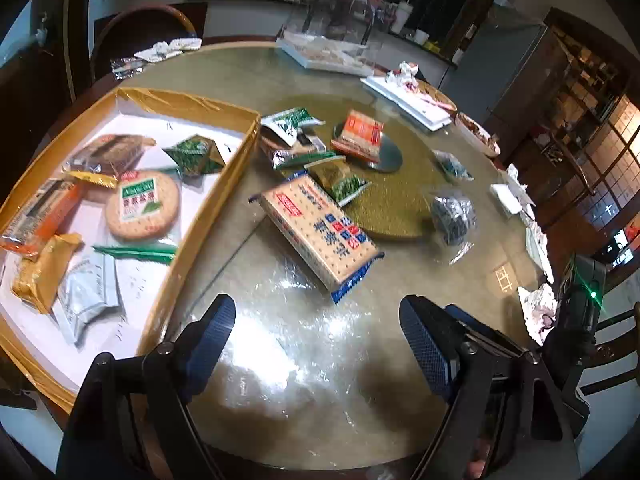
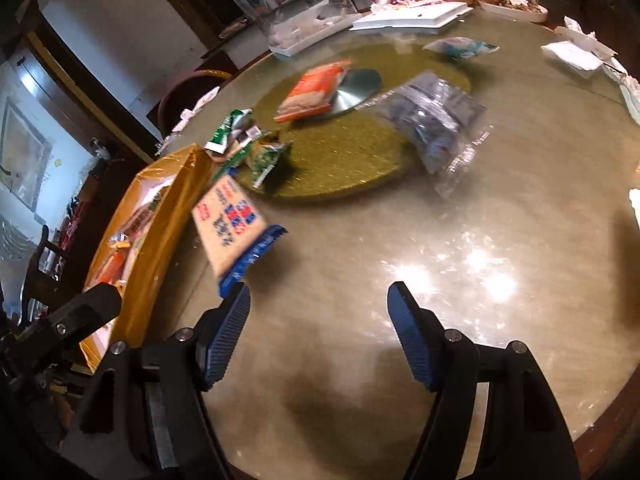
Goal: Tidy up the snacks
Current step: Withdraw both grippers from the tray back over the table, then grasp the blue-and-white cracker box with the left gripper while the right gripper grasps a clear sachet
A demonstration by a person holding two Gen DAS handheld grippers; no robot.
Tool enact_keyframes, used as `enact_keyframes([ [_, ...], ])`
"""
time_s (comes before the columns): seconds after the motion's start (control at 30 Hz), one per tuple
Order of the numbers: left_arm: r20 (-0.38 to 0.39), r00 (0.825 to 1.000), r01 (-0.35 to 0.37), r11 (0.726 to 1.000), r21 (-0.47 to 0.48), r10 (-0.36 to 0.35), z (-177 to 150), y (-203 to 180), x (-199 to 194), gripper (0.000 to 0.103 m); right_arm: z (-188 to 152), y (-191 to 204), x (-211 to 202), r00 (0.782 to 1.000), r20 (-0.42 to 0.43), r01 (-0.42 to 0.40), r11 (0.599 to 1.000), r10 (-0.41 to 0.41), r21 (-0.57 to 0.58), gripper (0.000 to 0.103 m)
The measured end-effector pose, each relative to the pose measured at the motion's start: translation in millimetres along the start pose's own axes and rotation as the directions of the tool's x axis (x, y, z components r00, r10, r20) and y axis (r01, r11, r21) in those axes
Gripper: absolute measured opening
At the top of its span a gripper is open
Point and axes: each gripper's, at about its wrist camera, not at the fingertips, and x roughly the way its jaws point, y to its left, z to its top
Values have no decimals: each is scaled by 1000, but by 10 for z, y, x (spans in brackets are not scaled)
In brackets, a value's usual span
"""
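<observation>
Left wrist — cracker pack (image 1: 320, 236) just beyond open, empty jaws

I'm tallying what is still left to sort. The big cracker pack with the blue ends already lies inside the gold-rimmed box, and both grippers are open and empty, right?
Not quite. The cracker pack lies on the table beside the gold-rimmed box, not inside it, as the left wrist view shows. The left gripper and right gripper are open and empty.
</observation>
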Motion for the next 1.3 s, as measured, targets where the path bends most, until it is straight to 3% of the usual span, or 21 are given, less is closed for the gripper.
enact_keyframes([
  [0.13, -17, 1000, 5, 1000, -20, -6, -4, 31, 109, 84, -36, -114, -75, 997, 28, 73, 997, -73, 5, 72],
  [0.27, -59, 998, 26, 998, -58, -29, 58, 31, 266, 84, -65, -270, -171, 996, 61, 64, 997, -67, 52, 72],
  [0.47, -127, 992, -27, 995, -96, 15, 348, -64, 565, 84, -64, -324, -210, 995, 89, 32, 997, -38, 72, 75],
  [0.6, -142, 983, -132, 987, -89, 119, 587, -190, 890, 84, -51, -272, -181, 996, 85, 29, 998, -34, 58, 76],
  [0.63, -156, 971, -191, 980, -56, 180, 637, -245, 1013, 84, -57, -278, -179, 995, 93, 15, 998, -20, 58, 76],
  [0.7, -194, 958, -231, 970, -74, 213, 669, -231, 1177, 83, -66, -303, -186, 995, 102, 0, 997, -8, 75, 76],
  [0.77, -142, 949, -292, 955, -58, 282, 669, -253, 1185, 80, -67, -334, -197, 994, 104, -20, 995, 10, 94, 76],
  [0.93, -79, 962, -263, 965, -4, 262, 409, -241, 1035, 67, 11, -401, -242, 996, 86, -18, 997, 12, 80, 76],
  [1.0, -47, 966, -247, 963, 109, 253, 198, -254, 865, 65, 129, -420, -296, 995, 95, -11, 998, 5, 61, 76],
  [1.03, -20, 967, -247, 954, 173, 254, 114, -271, 793, 65, 246, -427, -344, 993, 117, -8, 999, 4, 32, 76],
  [1.07, 19, 964, -262, 928, 266, 267, -60, -311, 714, 65, 325, -426, -375, 991, 134, 0, 1000, -1, 11, 76],
  [1.17, 64, 962, -270, 879, 392, 267, -368, -337, 526, 65, 661, -454, -398, 986, 160, 53, 998, -45, -46, 76],
  [1.2, 49, 966, -254, 883, 396, 256, -401, -332, 509, 66, 759, -464, -365, 988, 150, 54, 997, -44, -59, 76],
  [1.3, -25, 982, -168, 927, 335, 187, -407, -226, 447, 69, 1060, -467, -121, 990, 104, 102, 988, -91, -113, 76],
])
